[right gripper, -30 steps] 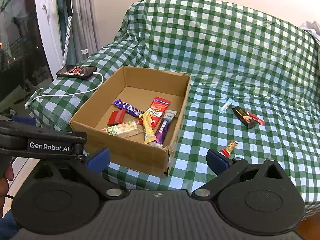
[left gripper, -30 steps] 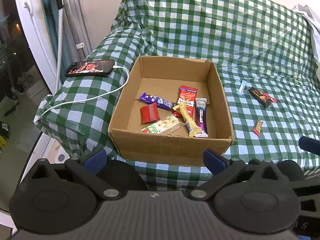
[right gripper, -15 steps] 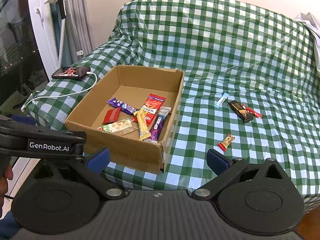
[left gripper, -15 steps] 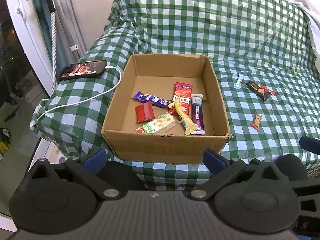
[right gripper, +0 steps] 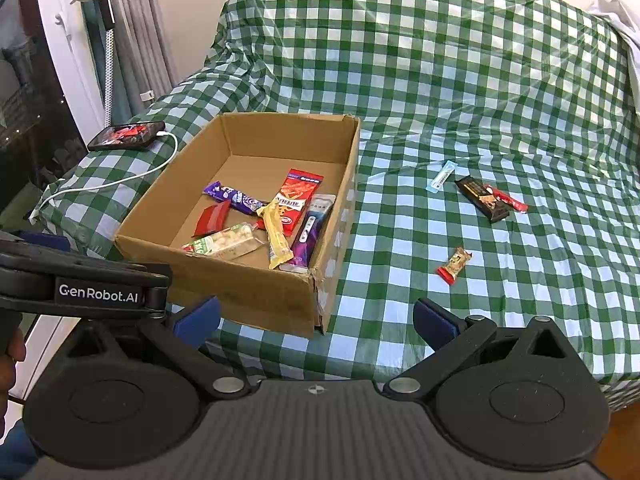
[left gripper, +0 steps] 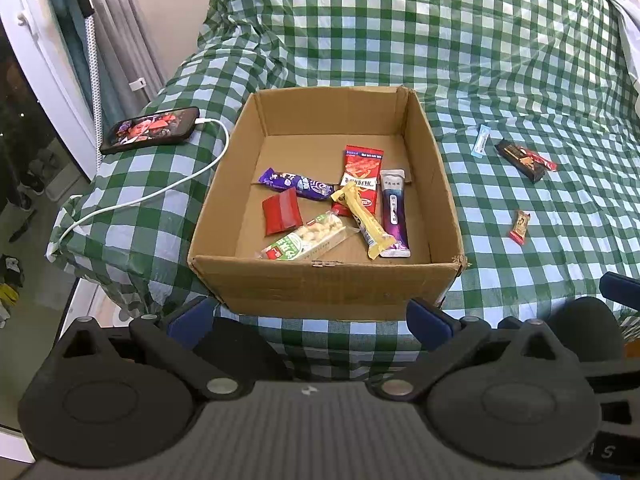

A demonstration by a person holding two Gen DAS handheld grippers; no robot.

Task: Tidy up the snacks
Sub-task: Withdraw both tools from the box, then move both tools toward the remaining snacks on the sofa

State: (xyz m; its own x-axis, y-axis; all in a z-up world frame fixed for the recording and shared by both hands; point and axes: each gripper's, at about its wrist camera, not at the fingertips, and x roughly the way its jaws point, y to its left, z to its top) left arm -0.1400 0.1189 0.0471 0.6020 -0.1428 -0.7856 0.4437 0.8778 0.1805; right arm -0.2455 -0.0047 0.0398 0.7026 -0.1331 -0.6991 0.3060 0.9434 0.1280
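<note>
Both grippers have drawn back and a little leftward since the earlier frames, so the cardboard box (left gripper: pixel 326 280) now sits more centrally ahead of the left gripper (left gripper: pixel 308 320). That gripper is held low at the near edge of the bed (left gripper: pixel 480 60), jaws spread wide and holding nothing. The right gripper (right gripper: pixel 316 318) is level beside it, jaws equally wide and empty, aimed at the box's near right corner.

Inside the box lie six snacks: a purple bar (left gripper: pixel 296 185), a red packet (left gripper: pixel 282 215), a nut bar (left gripper: pixel 308 240), a yellow bar (left gripper: pixel 366 222), a red wafer pack (left gripper: pixel 361 178) and a purple stick pack (left gripper: pixel 394 214).

Four snacks are still out on the checked cover, right of the box: a pale blue stick (right gripper: pixel 441 176), a dark chocolate bar (right gripper: pixel 482 199) touching a thin red stick (right gripper: pixel 510 201), and a small caramel bar (right gripper: pixel 455 265) nearer the grippers.

Only the right wrist view shows the left gripper's branded body (right gripper: pixel 96 292) and a bit of the hand (right gripper: pixel 10 356) holding it. The left wrist view shows the phone (left gripper: pixel 151 130) and its white cable (left gripper: pixel 160 196) more fully.
</note>
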